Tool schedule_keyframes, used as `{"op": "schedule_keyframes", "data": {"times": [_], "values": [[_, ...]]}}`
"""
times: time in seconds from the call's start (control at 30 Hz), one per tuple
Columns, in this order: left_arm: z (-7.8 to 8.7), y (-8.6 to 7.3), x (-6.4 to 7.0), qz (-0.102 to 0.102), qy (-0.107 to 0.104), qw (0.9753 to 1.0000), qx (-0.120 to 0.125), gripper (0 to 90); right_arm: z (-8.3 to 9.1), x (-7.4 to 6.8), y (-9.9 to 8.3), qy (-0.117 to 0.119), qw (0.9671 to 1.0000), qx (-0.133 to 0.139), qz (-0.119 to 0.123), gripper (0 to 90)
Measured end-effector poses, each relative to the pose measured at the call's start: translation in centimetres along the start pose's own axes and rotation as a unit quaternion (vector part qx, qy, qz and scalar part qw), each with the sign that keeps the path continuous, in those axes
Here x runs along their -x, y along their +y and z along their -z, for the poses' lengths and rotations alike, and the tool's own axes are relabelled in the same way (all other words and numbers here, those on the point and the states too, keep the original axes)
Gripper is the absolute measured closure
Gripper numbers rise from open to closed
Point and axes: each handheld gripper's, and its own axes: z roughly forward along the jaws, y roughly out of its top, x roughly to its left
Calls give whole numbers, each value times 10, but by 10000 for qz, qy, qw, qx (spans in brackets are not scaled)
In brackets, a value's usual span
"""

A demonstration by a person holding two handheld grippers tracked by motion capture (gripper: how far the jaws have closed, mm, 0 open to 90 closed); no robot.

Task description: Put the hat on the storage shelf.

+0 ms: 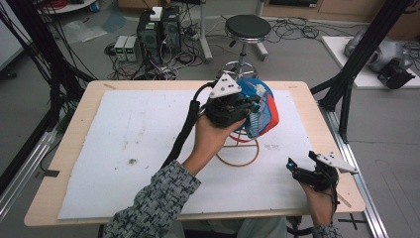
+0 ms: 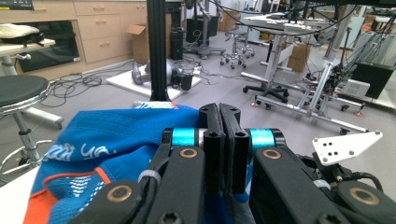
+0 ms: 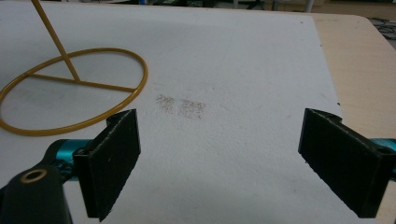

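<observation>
A blue cap [image 1: 265, 106] with orange and white trim hangs on a gold wire stand [image 1: 237, 159] at the table's middle right. My left gripper [image 1: 253, 105] is up against the cap's left side. In the left gripper view its jaws are pressed together, and the blue cap [image 2: 93, 135] bunches under and behind my left gripper [image 2: 220, 116]. My right gripper [image 1: 300, 159] hovers low over the white mat near the front right corner. It is open with nothing between the jaws, and in its own view my right gripper [image 3: 219, 140] faces the stand's ring base [image 3: 70, 88].
A white mat [image 1: 138, 139] covers most of the wooden table [image 1: 74, 124]. Black frame posts [image 1: 356, 64] stand just off the right edge. Beyond the far edge are a stool [image 1: 247, 27], computer towers [image 1: 158, 29] and floor cables.
</observation>
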Motion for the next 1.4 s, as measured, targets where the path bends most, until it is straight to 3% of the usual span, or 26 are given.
{"op": "schedule_keyframes", "data": {"times": [0.23,0.33,0.57,0.8,1.13,1.4], "values": [[-9,-5,6,-286,89,9995,42,867,0,1,0,12,10000,-8,-22,119],[-8,-7,7,-353,96,9993,42,813,0,1,0,6,10000,-5,-22,119],[-7,-12,3,-259,85,9996,76,688,0,1,0,12,10000,-3,-28,119],[-4,-13,1,-318,52,9994,124,599,0,1,0,9,10000,-2,-8,119],[22,-15,-10,-335,220,9987,300,519,0,0,0,13,10000,-14,-3,119],[56,-22,-27,-338,583,9971,345,498,-1,0,1,2,10000,-3,22,119]]}}
